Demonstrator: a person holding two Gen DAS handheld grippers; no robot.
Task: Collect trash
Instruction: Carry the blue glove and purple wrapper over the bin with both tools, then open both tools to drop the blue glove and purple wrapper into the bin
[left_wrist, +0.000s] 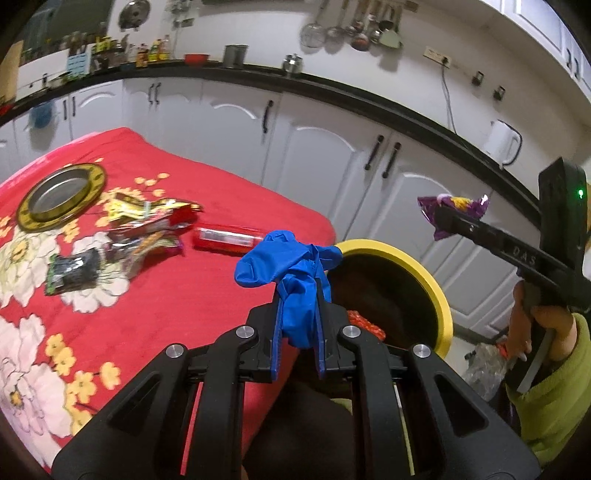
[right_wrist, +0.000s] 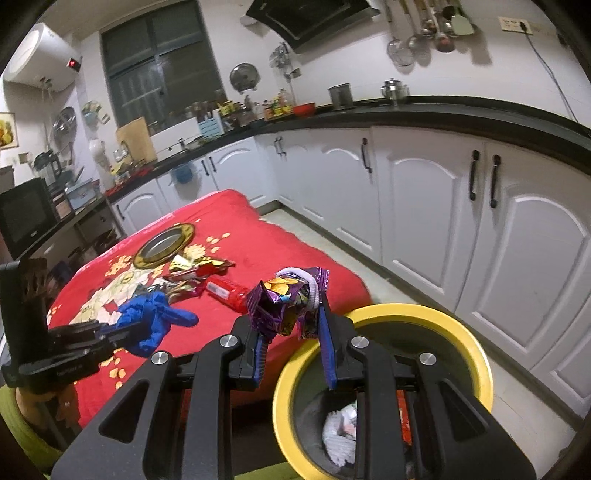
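At the centre of the left wrist view, a crumpled blue glove is seen pinched between the blue-lined fingers of the left gripper, which is clenched on it. The glove is held in the air, over the near edge of the red floral cloth and just left of the yellow-rimmed bin, which fills the middle right of that frame. A red scrap is glimpsed inside the bin, low behind the gripper.

At the centre of the right wrist view, a crumpled purple snack wrapper with a pale band looped over its top is gripped by the right gripper, whose fingers are closed against its sides. The wrapper is held above the cloth's near corner, just left of the bin's yellow rim; white crumpled trash is seen at the bottom of the bin, in the lower centre of the frame.

On the cloth, in the left middle of the left wrist view, more litter is left lying: a heap of foil wrappers, a dark packet and a red packet just right of the heap. A round gold-rimmed metal plate is set beyond them, toward the upper left. White cabinets under a black counter are seen across the background.
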